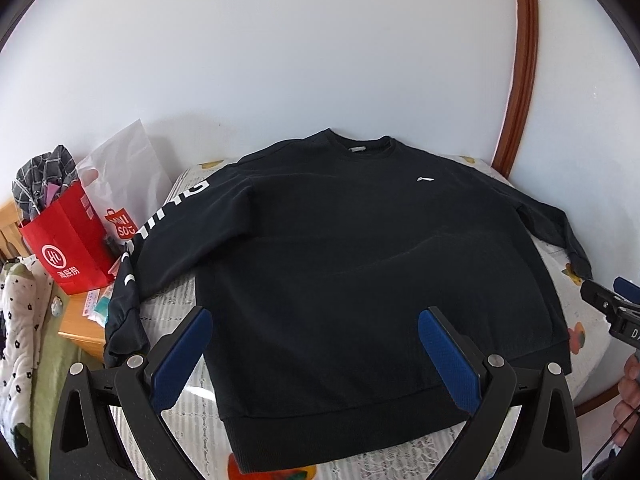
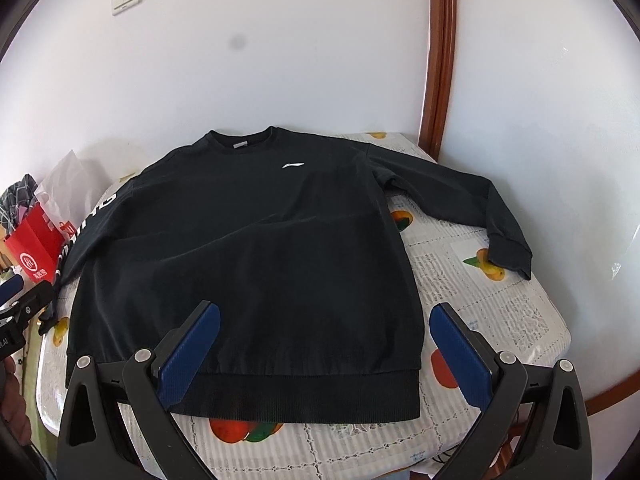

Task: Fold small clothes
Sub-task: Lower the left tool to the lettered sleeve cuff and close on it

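Hovering with fingers spread and empty, left gripper (image 1: 314,354) and right gripper (image 2: 324,354) risk dragging the sweatshirt (image 1: 360,264) off-table by its overhanging sleeve (image 1: 124,304).

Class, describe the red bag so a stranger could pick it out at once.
Start at the black sweatshirt spread on the table. Follow its lettered sleeve off the left edge to the red bag. Unlike the white bag behind it, it holds checked cloth.

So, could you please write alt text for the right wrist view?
A black sweatshirt lies flat, front up, on a table with a fruit-print tablecloth, its plain sleeve spread right. The open right gripper hovers above the hem; red bags stand far left.
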`<state>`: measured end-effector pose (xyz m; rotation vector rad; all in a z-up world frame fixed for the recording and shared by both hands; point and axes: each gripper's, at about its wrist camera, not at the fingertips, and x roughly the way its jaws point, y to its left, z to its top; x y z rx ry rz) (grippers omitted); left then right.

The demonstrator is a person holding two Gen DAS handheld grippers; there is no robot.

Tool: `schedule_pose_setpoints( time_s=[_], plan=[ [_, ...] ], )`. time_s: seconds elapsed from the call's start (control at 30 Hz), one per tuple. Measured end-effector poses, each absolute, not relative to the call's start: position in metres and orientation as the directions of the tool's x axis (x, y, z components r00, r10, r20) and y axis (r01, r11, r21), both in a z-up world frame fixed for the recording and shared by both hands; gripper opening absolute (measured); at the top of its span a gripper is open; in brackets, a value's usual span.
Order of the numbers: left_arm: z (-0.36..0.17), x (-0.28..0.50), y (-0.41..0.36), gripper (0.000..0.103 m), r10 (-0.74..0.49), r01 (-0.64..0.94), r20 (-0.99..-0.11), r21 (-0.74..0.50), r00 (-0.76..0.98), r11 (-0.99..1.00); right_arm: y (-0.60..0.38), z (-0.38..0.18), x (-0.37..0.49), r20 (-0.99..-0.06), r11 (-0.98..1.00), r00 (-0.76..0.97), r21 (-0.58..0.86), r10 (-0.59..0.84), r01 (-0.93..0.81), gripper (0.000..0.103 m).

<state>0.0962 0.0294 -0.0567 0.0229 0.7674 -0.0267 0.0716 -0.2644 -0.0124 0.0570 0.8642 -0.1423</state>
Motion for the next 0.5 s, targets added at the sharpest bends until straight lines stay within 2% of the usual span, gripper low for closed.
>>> schedule_pose_setpoints(
  time_s=[0.17, 0.37, 0.5],
  plan=[
    [-0.082, 0.122, 0.065, 0.102, 0.073, -0.049, -0.728, 0.054, 0.681, 0.997, -0.255, -0.038, 0.105, -0.802, 0.989, 0.589, -0.011, -0.098, 0.150, 0.103],
    [-0.112, 0.146, 0.120, 0.095, 0.176, -0.170, -0.765, 0.088, 0.620, 0.981, -0.229, -0.063, 0.129, -0.821, 0.993, 0.561, -0.065, -0.108, 0.097, 0.103],
    [-0.129, 0.155, 0.150, 0.083, 0.192, -0.213, -0.779, 0.077, 0.597, 0.974, -0.216, -0.074, 0.140, -0.839, 0.997, 0.539, -0.049, -0.076, 0.064, 0.103]
  ],
)
